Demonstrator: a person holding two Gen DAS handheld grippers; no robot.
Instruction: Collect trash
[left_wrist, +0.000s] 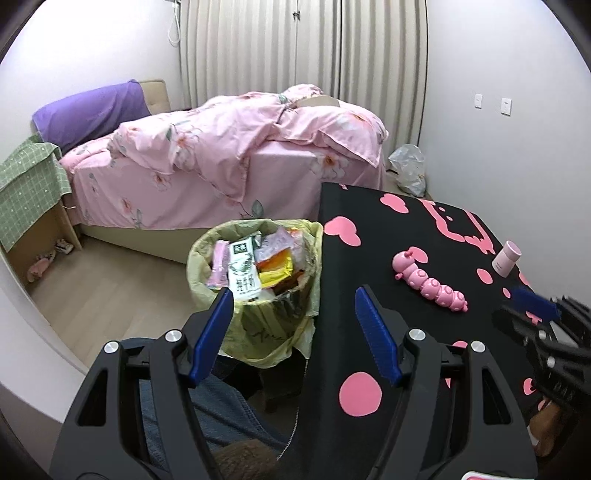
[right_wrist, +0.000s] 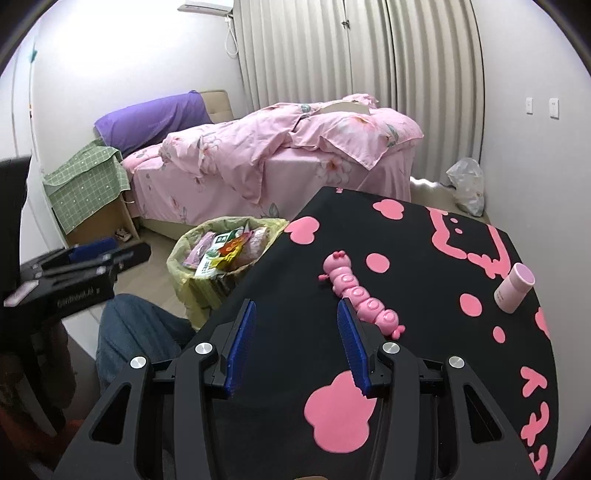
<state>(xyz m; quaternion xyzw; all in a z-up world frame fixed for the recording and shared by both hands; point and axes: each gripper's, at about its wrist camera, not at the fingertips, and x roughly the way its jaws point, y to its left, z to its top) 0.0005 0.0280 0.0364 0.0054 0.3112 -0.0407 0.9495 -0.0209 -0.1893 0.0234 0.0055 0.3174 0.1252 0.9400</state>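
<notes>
A trash bin (left_wrist: 255, 266) lined with a yellow-green bag stands on the floor left of the table, full of wrappers and a milk carton (left_wrist: 242, 271). It also shows in the right wrist view (right_wrist: 221, 254). My left gripper (left_wrist: 293, 299) is open and empty, held above the bin's near rim and the table's left edge. My right gripper (right_wrist: 297, 312) is open and empty over the black table (right_wrist: 424, 295), just left of a pink caterpillar toy (right_wrist: 360, 295). The right gripper shows blurred at the right edge of the left wrist view (left_wrist: 535, 306).
On the black cloth with pink shapes (left_wrist: 388, 258) lie the caterpillar toy (left_wrist: 430, 282) and a small pink bottle (right_wrist: 513, 288). A pink bed (left_wrist: 236, 158), a green-covered nightstand (left_wrist: 26, 192) and a clear plastic bag (left_wrist: 408, 168) on the floor stand beyond. My jeans-clad knee (right_wrist: 140, 328) is below.
</notes>
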